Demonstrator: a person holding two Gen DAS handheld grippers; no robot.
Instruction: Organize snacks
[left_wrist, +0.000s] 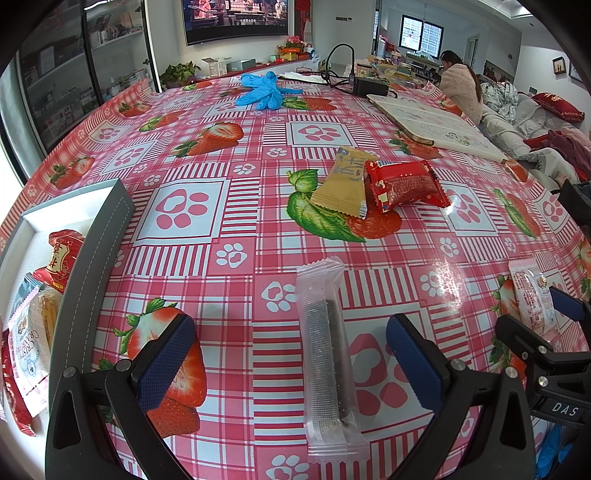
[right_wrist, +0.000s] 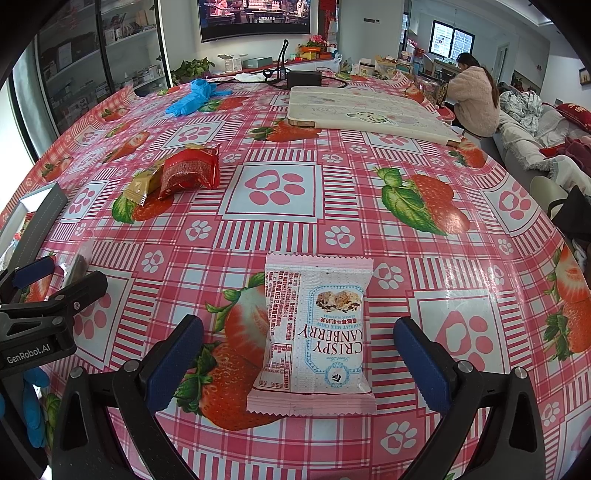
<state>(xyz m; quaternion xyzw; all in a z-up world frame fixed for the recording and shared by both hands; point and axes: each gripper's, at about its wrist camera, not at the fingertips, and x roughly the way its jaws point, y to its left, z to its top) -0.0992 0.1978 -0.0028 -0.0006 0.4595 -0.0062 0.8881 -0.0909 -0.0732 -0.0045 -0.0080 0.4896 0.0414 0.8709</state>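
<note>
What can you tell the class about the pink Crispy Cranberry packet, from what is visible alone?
The Crispy Cranberry packet is a sealed pink-and-white pillow pack, glossy like plastic film, with crimped ends, a blue-framed label, a photo of the snack and small red print. It lies flat on the strawberry tablecloth, its print upside down to the camera, centred between the open fingers of the right gripper, which do not touch it. Only the cloth touches it.

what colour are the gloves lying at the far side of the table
Bright blue gloves, clearest in the left wrist view.
</note>
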